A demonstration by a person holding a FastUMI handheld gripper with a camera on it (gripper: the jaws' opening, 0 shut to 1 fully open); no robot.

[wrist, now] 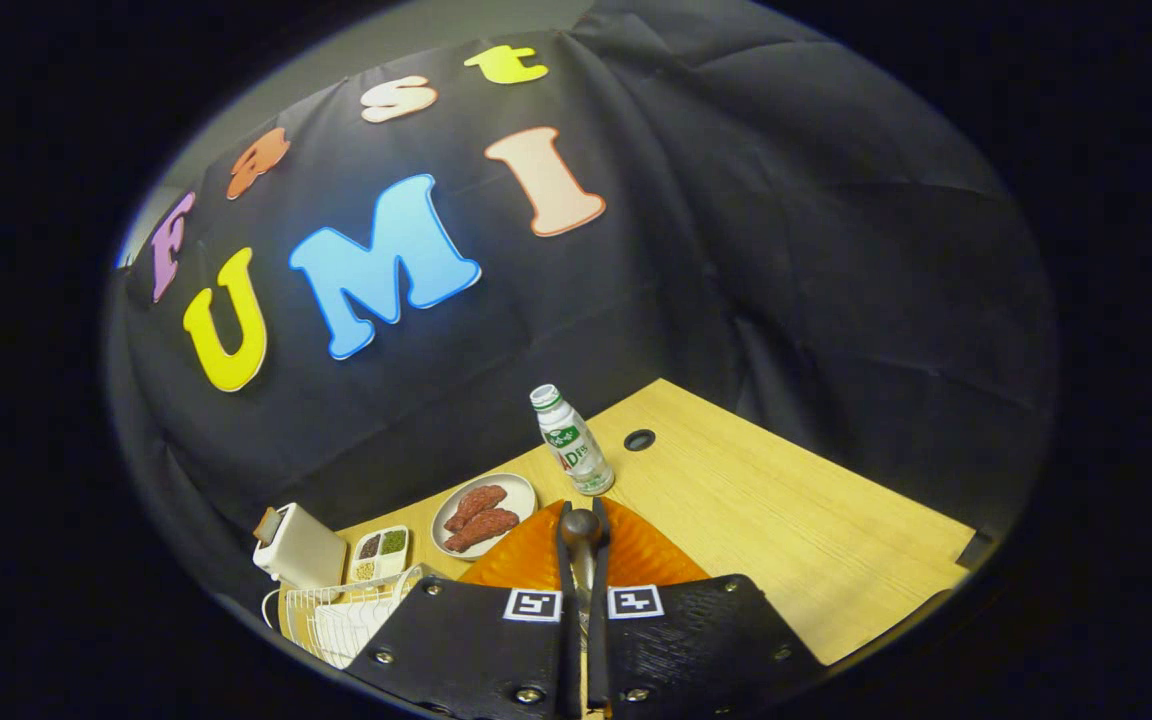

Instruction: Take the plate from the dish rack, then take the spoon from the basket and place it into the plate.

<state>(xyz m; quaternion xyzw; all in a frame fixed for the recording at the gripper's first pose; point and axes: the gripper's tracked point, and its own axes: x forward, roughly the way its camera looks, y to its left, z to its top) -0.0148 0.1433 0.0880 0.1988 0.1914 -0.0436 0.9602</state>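
Now, the scene line by line:

Claw: the claw (584,570) has its two fingers pressed close together, and they pinch the spoon's thin handle between them.

Spoon: the spoon (581,527) sticks out ahead of the fingers with its round bowl at the far end. It is held by the handle so that the bowl end can go down first.

Plate: the orange plate (636,555) lies flat on the table (796,520), right under the spoon and just ahead of the fingers. It lies open side up, so it can catch the spoon.

Step in hand: it looks like the spoon is being brought over the plate to be set down. It is hard to tell if the spoon's bowl touches the plate or hangs a little above it.

Dish rack: the white wire dish rack (336,615) is beside the fingers, at the near edge of the table. It is out of the way of the plate.

Other things: a small bottle (572,442) stands upright just beyond the orange plate. A white plate with meat (483,516) sits next to the orange one. A little tray of spices (380,553) and a white box (298,548) are near the rack.

Care: the bottle is close, so a big push forward could knock it over.

Next: the fingers likely need to spread so the spoon can rest in the plate.
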